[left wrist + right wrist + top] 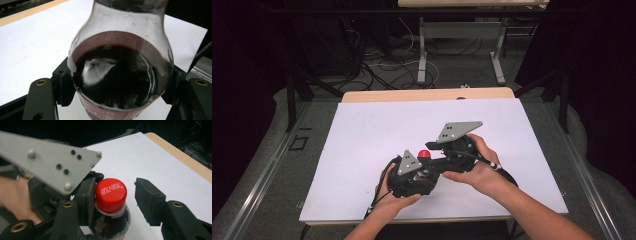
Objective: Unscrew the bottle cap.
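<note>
Cola bottle (110, 215), filled with dark liquid and topped by a red cap (110, 194) with white lettering, stands upright on the white sheet (362, 150) that covers the table (427, 94), near its front middle. In the high view the left gripper (412, 175) sits low beside the bottle with a hand (394, 200) under it, and the left gripper view looks straight onto the bottle's round shoulder (117, 72), with both black jaws pressed against its sides, so the left jaws are closed on the bottle's body. The right gripper (113, 195) comes in at cap height: its jaws stand apart on either side of the red cap, one jaw touching or almost touching the cap's edge, the other clearly off it with white sheet showing in the gap, so nothing is clamped there. The right hand (474, 170) holds that gripper just behind the bottle, and its grey plate (457, 131) tilts above it.
</note>
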Tool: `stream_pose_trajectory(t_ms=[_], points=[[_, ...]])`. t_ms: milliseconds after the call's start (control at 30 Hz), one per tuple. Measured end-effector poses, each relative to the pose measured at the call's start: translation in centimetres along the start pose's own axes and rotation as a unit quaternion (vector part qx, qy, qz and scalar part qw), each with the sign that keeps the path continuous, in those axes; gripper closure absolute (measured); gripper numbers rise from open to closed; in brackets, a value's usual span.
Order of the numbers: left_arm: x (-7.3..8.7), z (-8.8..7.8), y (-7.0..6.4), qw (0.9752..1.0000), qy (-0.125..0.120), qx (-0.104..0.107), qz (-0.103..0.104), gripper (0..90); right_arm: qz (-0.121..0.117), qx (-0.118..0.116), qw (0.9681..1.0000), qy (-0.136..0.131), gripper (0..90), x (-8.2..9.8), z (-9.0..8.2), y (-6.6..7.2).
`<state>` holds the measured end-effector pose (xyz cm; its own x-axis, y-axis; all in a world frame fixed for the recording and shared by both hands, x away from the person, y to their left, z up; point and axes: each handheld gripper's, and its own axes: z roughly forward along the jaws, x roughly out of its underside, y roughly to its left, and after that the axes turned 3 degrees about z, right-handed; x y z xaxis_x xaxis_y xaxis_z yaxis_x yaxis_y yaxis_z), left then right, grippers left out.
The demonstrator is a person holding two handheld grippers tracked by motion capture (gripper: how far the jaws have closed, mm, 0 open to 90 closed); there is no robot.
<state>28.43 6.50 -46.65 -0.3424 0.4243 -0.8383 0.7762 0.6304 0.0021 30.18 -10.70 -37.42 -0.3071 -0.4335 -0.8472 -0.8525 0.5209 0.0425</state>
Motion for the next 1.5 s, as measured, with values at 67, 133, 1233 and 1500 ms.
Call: stream_pose_trajectory(t_ms=[67, 133, 1233, 1500], points=[[0.0, 0.1, -0.1, 1.0000, 0.001, -0.006, -0.002, 29.4, 0.007, 0.007, 1.0000, 0.000, 55.5, 0.0, 0.2, 0.2], [0.1, 0.1, -0.1, 1.0000, -0.001, -0.009, -0.001, 29.4, 0.015, 0.004, 0.9999, 0.006, 60.0, 0.0, 0.2, 0.4], [-0.1, -0.2, 0.2, 0.9977, -0.004, 0.052, 0.042, 29.5, -0.152, -0.169, 0.9730, 0.043, 46.1, -1.8, -1.0, -2.8], [-0.1, -0.3, 0.5, 0.9996, -0.003, 0.025, 0.009, 29.5, -0.078, -0.042, 0.9955, 0.033, 46.4, -0.7, -0.9, -0.5]])
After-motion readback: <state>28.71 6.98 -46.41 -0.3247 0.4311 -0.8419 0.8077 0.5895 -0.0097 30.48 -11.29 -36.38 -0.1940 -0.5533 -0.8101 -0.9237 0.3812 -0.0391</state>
